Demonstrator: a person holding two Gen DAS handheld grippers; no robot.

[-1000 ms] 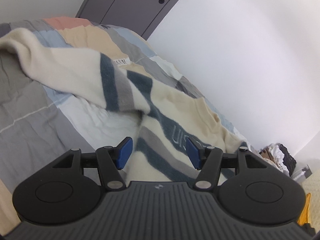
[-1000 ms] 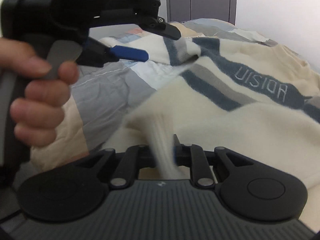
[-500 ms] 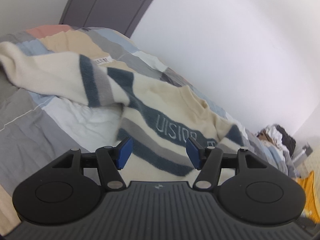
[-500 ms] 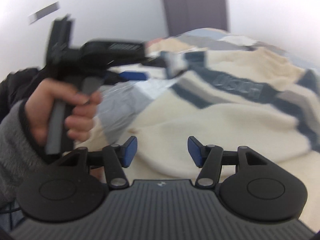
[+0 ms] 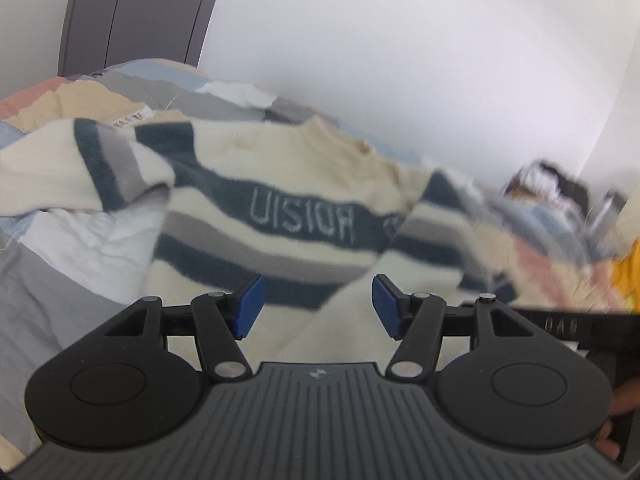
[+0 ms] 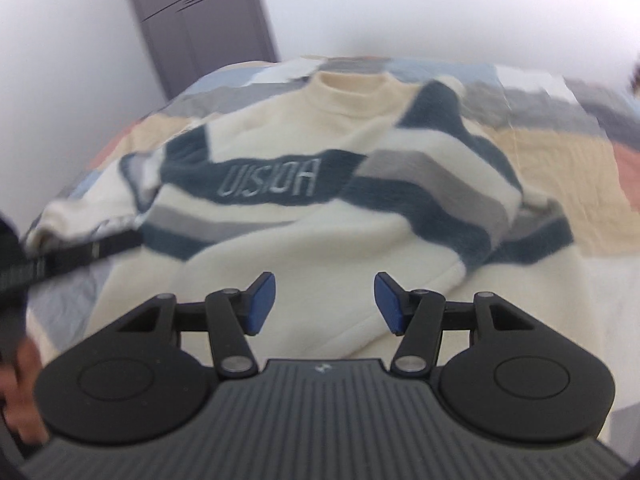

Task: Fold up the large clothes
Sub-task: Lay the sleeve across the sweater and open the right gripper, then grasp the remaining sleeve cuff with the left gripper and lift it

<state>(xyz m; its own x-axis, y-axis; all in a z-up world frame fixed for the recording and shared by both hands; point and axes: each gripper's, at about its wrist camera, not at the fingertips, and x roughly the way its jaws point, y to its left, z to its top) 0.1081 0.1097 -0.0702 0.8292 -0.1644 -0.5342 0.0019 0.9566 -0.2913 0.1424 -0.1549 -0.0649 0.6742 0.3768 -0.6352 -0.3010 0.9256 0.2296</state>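
Note:
A cream sweater (image 5: pixel 300 216) with dark blue and grey stripes and pale lettering lies face up on a bed, collar toward the wall. One sleeve (image 5: pixel 80 168) trails out to the left; the other sleeve (image 6: pixel 460 184) lies angled across the right side. My left gripper (image 5: pixel 316 308) hovers open over the sweater's lower half with nothing between its pads. My right gripper (image 6: pixel 324 304) hangs over the cream hem area (image 6: pixel 320 280); its jaws are closing slightly, with a wide gap and no cloth between them. The views are blurred.
A patchwork quilt (image 6: pixel 560 152) covers the bed. A grey door (image 6: pixel 200 20) and a white wall stand behind it. A heap of clothes (image 5: pixel 560 188) and something yellow (image 5: pixel 628 272) lie at the far right. A hand (image 6: pixel 20 392) holds the other gripper.
My right gripper has let go of the cream fabric and opened. Both grippers have rolled and shifted, so the whole front of the sweater now faces them.

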